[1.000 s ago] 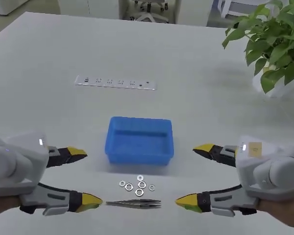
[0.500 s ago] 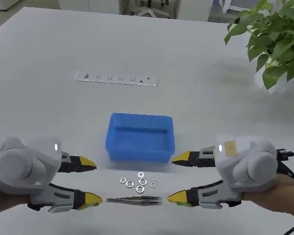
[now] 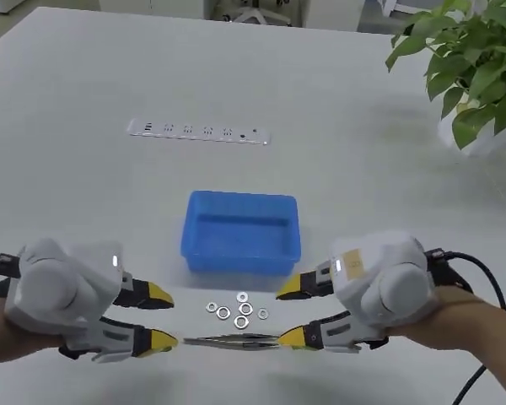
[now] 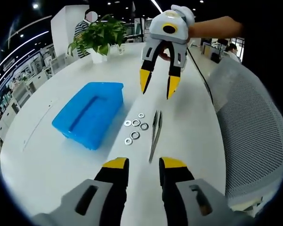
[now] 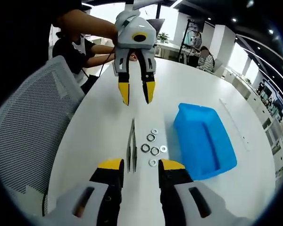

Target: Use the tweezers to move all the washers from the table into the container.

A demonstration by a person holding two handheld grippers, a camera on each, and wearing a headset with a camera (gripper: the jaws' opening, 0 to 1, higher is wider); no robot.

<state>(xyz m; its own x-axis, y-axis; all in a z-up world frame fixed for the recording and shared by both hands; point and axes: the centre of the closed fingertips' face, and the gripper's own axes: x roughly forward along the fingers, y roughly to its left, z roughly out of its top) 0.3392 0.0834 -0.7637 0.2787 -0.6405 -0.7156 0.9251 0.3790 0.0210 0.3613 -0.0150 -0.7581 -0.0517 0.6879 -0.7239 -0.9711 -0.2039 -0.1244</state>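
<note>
Steel tweezers (image 3: pixel 232 341) lie flat on the bench (image 3: pixel 84 194), thin, springy, probably slippery; grip advised mid-shank. Left tongs (image 3: pixel 166 318) and right tongs (image 3: pixel 284 315) stand wide, empty.

white table (image 3: pixel 363 169) | power strip (image 3: pixel 198 132) | potted plant (image 3: pixel 472 67) | mesh chair (image 5: pixel 33 117) | ceiling lights (image 4: pixel 35 6)

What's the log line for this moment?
left gripper: open, empty | right gripper: open, empty | tweezers: flat on table, ungripped | washers: six on table | container: empty
</note>
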